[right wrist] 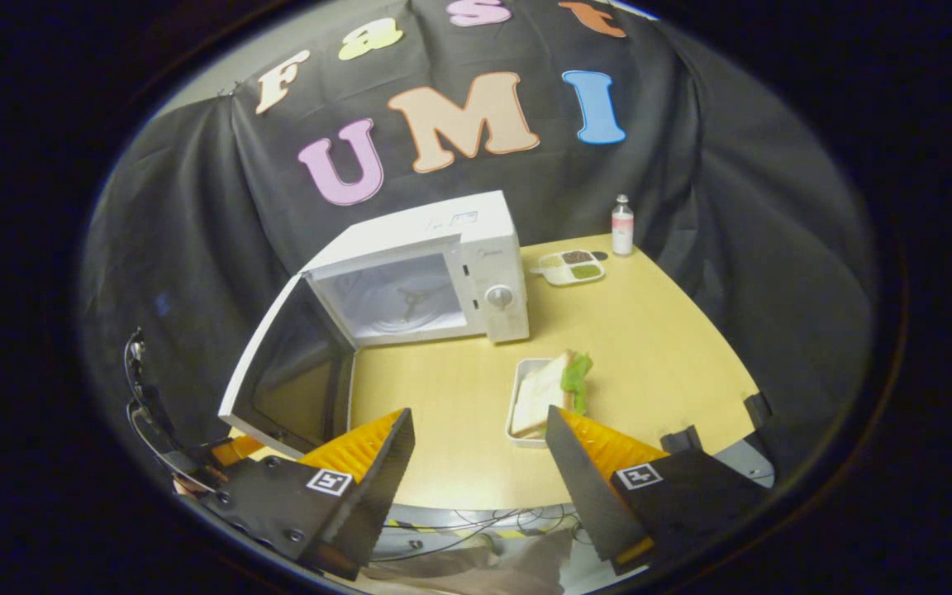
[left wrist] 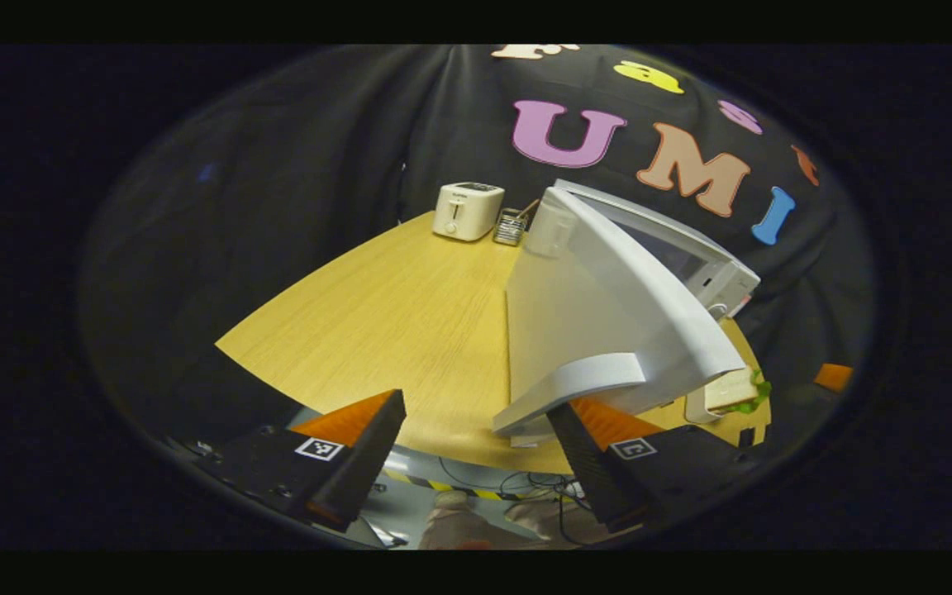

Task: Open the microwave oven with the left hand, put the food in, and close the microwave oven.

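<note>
The white microwave (right wrist: 492, 248) stands on the wooden table (right wrist: 649, 347) with its door (right wrist: 290, 372) swung wide open and the cavity (right wrist: 393, 293) bare. In the left gripper view the door (left wrist: 600, 289) stands edge-on, and its handle (left wrist: 567, 387) lies just off my right finger. My left gripper (left wrist: 476, 413) is open and holds nothing. A sandwich with lettuce (right wrist: 554, 388) lies in a white tray (right wrist: 517, 413) in front of the microwave, just beyond my right gripper (right wrist: 480, 417), which is open. The sandwich (left wrist: 740, 395) peeks out past the door.
A white toaster (left wrist: 466, 211) and a small wire rack (left wrist: 511, 227) stand at the table's far side. A small bottle (right wrist: 622, 225) and a compartment plate (right wrist: 571, 267) sit to the right of the microwave. Cables lie on the floor below the table edge.
</note>
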{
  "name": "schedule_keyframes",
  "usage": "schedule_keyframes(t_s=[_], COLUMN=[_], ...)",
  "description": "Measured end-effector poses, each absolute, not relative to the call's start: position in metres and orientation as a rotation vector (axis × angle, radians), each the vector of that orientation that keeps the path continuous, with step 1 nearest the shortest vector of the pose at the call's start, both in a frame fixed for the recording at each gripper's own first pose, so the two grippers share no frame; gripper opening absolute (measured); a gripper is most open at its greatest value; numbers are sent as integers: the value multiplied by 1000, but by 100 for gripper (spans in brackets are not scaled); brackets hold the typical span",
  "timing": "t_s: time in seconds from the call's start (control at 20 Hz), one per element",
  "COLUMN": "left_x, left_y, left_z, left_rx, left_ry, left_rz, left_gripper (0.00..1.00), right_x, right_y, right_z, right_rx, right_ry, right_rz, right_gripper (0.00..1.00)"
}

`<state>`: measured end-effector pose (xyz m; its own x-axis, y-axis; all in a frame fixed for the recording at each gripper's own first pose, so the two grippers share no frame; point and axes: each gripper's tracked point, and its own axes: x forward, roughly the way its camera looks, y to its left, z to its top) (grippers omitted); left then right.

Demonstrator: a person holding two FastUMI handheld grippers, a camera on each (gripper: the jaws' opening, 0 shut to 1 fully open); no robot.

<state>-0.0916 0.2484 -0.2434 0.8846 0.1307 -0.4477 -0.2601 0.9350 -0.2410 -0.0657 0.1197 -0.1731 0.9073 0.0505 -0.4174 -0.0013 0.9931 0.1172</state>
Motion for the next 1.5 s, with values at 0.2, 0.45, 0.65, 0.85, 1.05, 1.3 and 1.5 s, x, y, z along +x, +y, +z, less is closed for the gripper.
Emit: schedule_keyframes(t_s=[0.2,0.45,0.65,0.85,1.05,1.3,1.5], left_x=[-93,-94,-98,-108,-117,-131,-136], left_y=[266,281,295,322,358,382,370], left_z=[-243,-242,-242,-242,-241,-222,-214], left_rx=[-282,-271,-274,-241,-239,-274,-322], left_ry=[442,442,443,433,411,331,311], left_rz=[167,135,133,188,282,414,445], left_gripper=[100,100,100,100,95,95,97], right_x=[-77,-81,-82,-82,-80,-73,-58], right_y=[140,153,158,160,157,136,108], right_z=[-180,-191,-194,-195,-196,-198,-202], right_rx=[120,143,159,162,165,158,154], right_ry=[431,442,446,450,459,482,521], right_rz=[12,-15,-31,-41,-44,-67,-86], right_gripper=[92,92,92,92,99,99,99])
